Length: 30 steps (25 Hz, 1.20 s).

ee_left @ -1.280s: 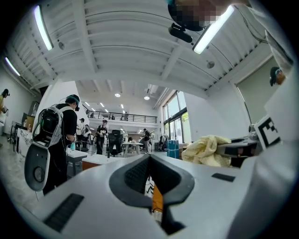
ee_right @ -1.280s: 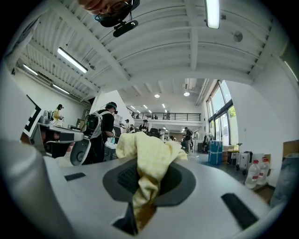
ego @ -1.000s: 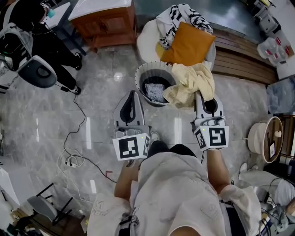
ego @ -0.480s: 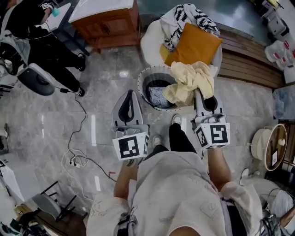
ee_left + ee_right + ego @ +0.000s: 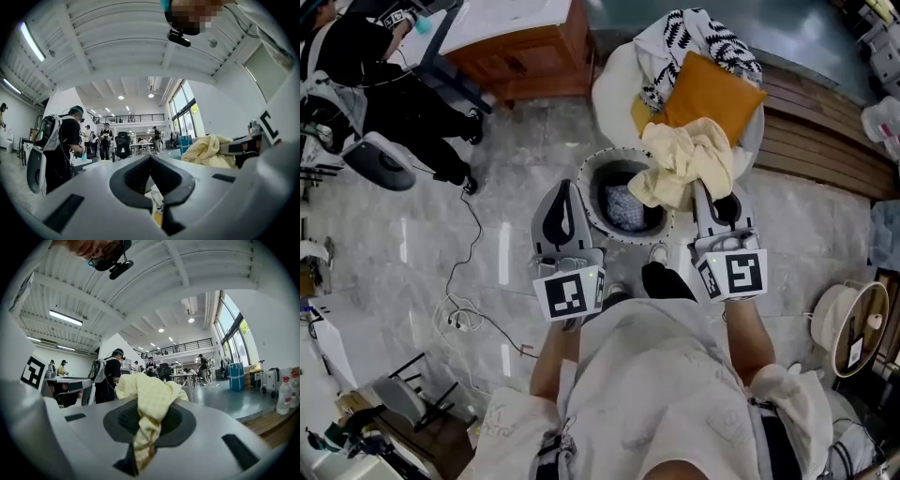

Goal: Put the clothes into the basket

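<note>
A round grey basket stands on the marble floor just ahead of me, with a blue-grey garment lying inside. My right gripper is shut on a bunched pale yellow cloth, which hangs over the basket's far right rim. In the right gripper view the yellow cloth spills out between the jaws of the right gripper. My left gripper is shut and empty, held level at the basket's left side. In its own view the left gripper has nothing in it.
Behind the basket stands a white round chair with an orange cushion and a black-and-white patterned cloth. A wooden cabinet is at the far left, a slatted wooden platform at the right. A cable trails on the floor.
I have stepped forward, so the basket has come closer and now lies between both grippers. The yellow cloth has moved from beside the basket to over its right rim.
</note>
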Motion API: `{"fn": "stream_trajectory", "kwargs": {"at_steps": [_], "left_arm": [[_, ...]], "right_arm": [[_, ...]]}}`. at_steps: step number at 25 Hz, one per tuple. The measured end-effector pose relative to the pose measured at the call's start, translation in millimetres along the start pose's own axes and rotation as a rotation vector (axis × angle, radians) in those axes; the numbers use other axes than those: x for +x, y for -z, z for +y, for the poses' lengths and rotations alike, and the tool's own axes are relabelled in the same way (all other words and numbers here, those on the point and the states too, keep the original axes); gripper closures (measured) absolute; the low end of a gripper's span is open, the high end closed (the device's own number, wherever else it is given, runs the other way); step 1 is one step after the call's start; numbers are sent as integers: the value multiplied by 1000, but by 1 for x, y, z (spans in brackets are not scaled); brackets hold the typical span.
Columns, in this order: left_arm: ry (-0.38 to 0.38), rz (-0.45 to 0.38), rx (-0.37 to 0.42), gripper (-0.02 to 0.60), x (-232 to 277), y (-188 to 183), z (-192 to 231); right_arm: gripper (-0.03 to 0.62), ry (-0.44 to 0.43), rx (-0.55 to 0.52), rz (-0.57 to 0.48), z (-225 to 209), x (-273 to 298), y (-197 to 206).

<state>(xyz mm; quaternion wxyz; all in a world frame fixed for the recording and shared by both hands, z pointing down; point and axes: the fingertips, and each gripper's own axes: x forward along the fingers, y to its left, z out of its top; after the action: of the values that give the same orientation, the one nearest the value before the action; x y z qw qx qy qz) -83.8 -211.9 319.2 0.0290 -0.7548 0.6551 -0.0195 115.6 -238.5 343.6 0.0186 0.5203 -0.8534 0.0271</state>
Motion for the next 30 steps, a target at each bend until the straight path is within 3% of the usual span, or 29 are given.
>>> {"fn": "stream_trajectory", "kwargs": {"at_steps": [7,14,23,30], "left_arm": [[-72,45,5,580,33,25,-15],[-135,108,-24,580,48,62,7],[-119,128,-35,580,74,95,56],[-77,180,-62,580,94,131,84]], "right_arm": [[556,-106,9,50,-31,35,29],[556,-191,22,171,-15,77,76],[556,-236,35,345,31,119,157],[556,-208,93,592,58,134,261]]}}
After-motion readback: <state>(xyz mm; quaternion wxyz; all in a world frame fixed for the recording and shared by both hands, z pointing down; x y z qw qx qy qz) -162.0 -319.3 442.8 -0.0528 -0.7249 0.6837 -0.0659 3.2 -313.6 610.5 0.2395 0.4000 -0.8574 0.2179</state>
